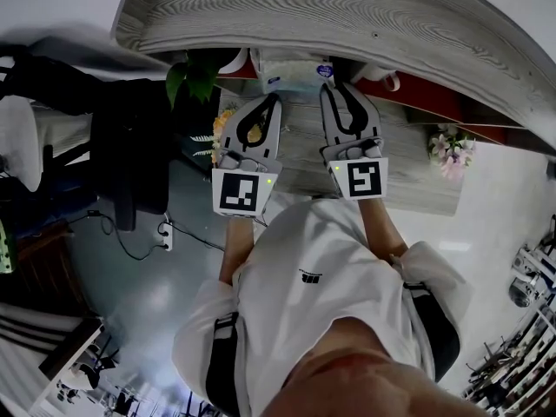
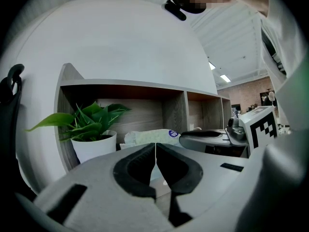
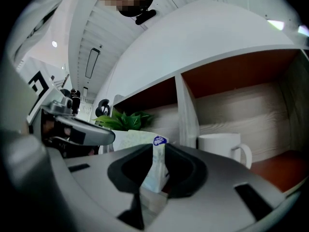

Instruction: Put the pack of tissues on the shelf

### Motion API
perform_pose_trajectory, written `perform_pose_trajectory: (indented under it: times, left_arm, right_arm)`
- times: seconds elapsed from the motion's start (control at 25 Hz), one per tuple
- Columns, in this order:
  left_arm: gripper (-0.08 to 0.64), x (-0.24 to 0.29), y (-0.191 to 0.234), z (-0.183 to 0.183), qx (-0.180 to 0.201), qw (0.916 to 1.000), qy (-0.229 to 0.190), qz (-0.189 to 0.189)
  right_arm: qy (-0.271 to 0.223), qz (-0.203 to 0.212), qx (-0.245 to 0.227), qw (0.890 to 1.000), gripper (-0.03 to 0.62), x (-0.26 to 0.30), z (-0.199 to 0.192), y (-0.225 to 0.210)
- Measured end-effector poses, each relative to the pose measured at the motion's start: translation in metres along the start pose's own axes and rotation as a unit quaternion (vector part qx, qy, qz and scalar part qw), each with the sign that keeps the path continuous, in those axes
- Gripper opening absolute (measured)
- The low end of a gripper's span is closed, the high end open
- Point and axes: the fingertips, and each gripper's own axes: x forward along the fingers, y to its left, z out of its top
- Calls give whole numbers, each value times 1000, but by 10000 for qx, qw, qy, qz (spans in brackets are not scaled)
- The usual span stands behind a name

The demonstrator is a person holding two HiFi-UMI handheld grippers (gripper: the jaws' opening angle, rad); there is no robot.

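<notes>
The pack of tissues (image 1: 294, 66), pale with a blue round logo, lies in the shelf's (image 1: 347, 16) left compartment beside a potted plant. My right gripper (image 1: 334, 87) is shut on the pack's near end, and the right gripper view shows the thin wrapper end (image 3: 157, 170) pinched between the dark pads. My left gripper (image 1: 276, 99) hovers just left of it, jaws shut with nothing between them. From the left gripper view the pack (image 2: 149, 137) rests behind the closed left gripper (image 2: 155, 145), with the right gripper (image 2: 207, 135) reaching in from the right.
A green plant in a white pot (image 2: 94, 146) stands at the compartment's left. A white mug (image 3: 219, 146) sits in the adjoining compartment past the divider (image 3: 186, 115). Pink flowers (image 1: 450, 153) stand on the lower wooden ledge (image 1: 417, 176). A black chair (image 1: 130, 146) is at the left.
</notes>
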Motion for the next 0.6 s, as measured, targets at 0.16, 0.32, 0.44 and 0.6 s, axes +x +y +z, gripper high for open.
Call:
perform_pose_trajectory:
  times: [0.16,0.32,0.44,0.6]
  left_arm:
    - [32,-4,-5,3,15,10000,-33,17]
    - [32,-8,-9,5,33,9999,-92,44]
    - [32,-11,-11,8,12,9999,-135,63]
    - [32,-15,-16,8,53,9998,-171,49]
  right_arm:
    - [-37,-9,65,10000,66,-5,5,0]
    - [-95,1,14,10000,66,-11,10,1]
    - [-108,-2,-31,9999,66,-16,16,2]
    - [-90,26,-170,9998,57,-23,23,5]
